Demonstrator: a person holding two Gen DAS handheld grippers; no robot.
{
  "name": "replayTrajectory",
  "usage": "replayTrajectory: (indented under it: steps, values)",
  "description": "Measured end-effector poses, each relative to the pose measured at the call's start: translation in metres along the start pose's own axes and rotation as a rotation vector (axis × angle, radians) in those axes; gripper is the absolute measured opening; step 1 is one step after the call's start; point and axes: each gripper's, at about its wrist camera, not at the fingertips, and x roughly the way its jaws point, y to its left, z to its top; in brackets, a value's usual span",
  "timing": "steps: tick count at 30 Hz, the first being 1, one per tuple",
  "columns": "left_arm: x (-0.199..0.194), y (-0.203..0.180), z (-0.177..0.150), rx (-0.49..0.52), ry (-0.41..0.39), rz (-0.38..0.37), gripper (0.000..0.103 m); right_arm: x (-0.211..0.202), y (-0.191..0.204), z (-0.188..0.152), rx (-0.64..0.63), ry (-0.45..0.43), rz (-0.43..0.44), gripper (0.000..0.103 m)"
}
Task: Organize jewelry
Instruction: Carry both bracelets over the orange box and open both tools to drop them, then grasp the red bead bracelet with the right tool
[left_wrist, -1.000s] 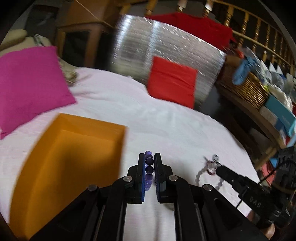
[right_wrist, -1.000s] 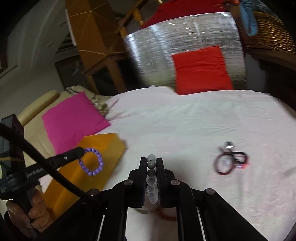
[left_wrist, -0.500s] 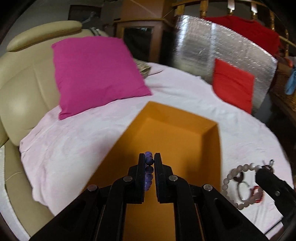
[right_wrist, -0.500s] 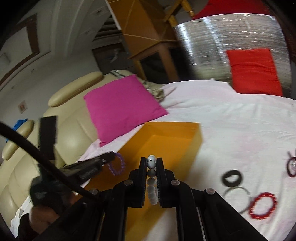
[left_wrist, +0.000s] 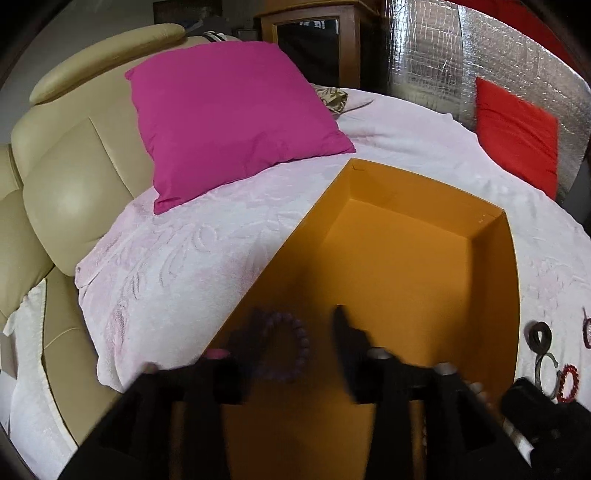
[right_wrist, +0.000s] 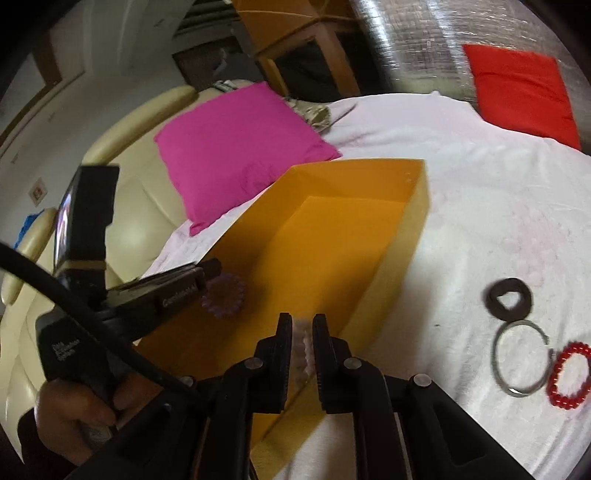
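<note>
A pink-white blanket (right_wrist: 480, 177) carries an orange box (right_wrist: 417, 206), magenta cushion (right_wrist: 236, 147), and loose bracelets (right_wrist: 567, 374).

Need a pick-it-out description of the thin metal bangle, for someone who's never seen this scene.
Start at the orange box on the pale pink bedspread. To its right lies a small cluster of jewelry; the metal bangle sits in the middle, below the dark ring and touching the red bead bracelet. It is the only thin, plain grey hoop, and the widest.
</note>
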Motion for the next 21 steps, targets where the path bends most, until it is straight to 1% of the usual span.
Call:
replayTrajectory:
  steps: [1, 3, 4, 6, 7, 11, 17, 21]
  values:
    - [-0.001, -0.005, 0.000, 0.010, -0.004, 0.001, 0.048, -0.004, -0.003, 0.002, 0.004, -0.009, -0.006, 0.016]
    - [-0.003, -0.014, 0.000, 0.025, -0.006, 0.011, 0.051, -0.013, -0.012, 0.004, 0.021, -0.025, -0.026, 0.028]
    - [-0.004, -0.019, 0.000, 0.034, -0.007, 0.009, 0.052, -0.017, -0.015, 0.004, 0.032, -0.033, -0.031, 0.031]
    - [-0.008, -0.031, 0.000, 0.049, -0.013, -0.003, 0.052, -0.028, -0.026, 0.007, 0.065, -0.056, -0.049, 0.045]
    - [-0.010, -0.038, 0.000, 0.058, -0.018, -0.007, 0.053, -0.035, -0.031, 0.009, 0.073, -0.067, -0.060, 0.047]
    - [-0.020, -0.068, -0.003, 0.110, -0.052, -0.022, 0.057, -0.058, -0.047, 0.012, 0.100, -0.103, -0.097, 0.047]
    - [-0.033, -0.114, -0.011, 0.210, -0.082, -0.040, 0.060, -0.078, -0.080, 0.011, 0.168, -0.104, -0.165, 0.048]
    - [-0.037, -0.138, -0.016, 0.262, -0.080, -0.059, 0.061, -0.091, -0.104, 0.010, 0.216, -0.105, -0.208, 0.048]
